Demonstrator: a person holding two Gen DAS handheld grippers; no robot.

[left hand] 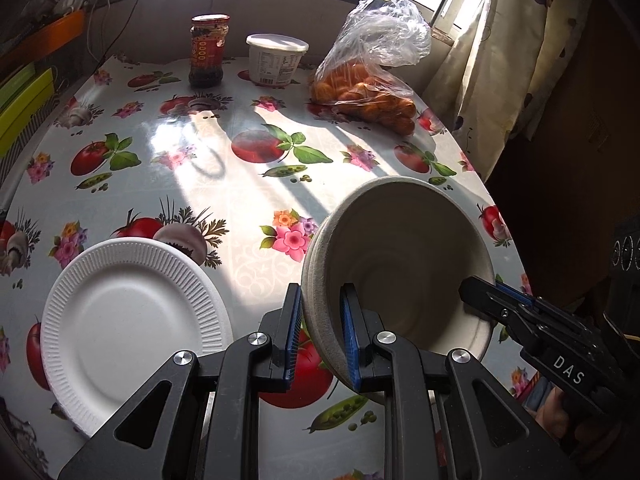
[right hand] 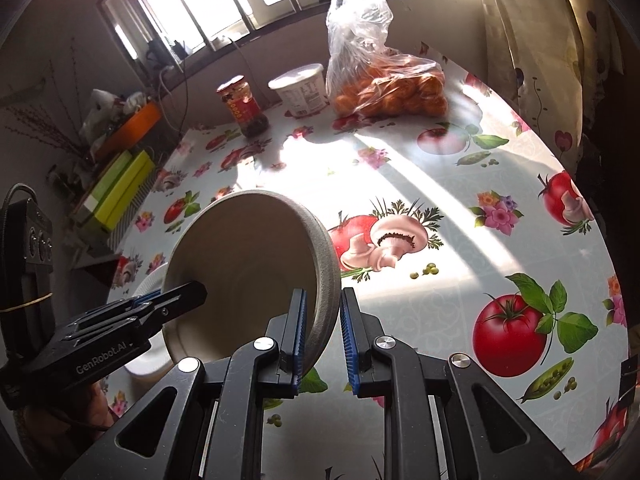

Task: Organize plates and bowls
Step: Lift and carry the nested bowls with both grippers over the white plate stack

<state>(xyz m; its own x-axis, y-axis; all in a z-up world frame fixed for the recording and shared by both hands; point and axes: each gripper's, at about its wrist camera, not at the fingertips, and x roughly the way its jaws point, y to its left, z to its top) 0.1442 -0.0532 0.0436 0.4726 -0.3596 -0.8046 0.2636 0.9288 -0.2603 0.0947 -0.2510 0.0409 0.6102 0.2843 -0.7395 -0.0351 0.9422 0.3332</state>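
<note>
A round, matte beige bowl (left hand: 404, 264), seemingly a nested stack, hangs tilted above the surface (left hand: 224, 148), its thick rim clamped on one side by the left gripper (left hand: 320, 328) and on the opposite side by the right gripper (right hand: 323, 332). Beside it a white ribbed foam plate (left hand: 132, 320) lies flat on the glossy vegetable-print cloth.

A lived-in home dining corner is shown. A table (left hand: 168, 148) is covered with a glossy oilcloth printed with tomatoes, mushrooms, peas and flowers. Everyday food is kept at its far edge — a red-labelled sauce jar (left hand: 208, 51), a white lidded tub (left hand: 277, 60) and a clear plastic bag of small orange fruit (left hand: 366, 92). A barred window (right hand: 224, 8) is seen behind, a patterned curtain (left hand: 508, 48) hangs beside it, and household clutter — boxes (right hand: 120, 188), cables — is stacked along the wall.
</note>
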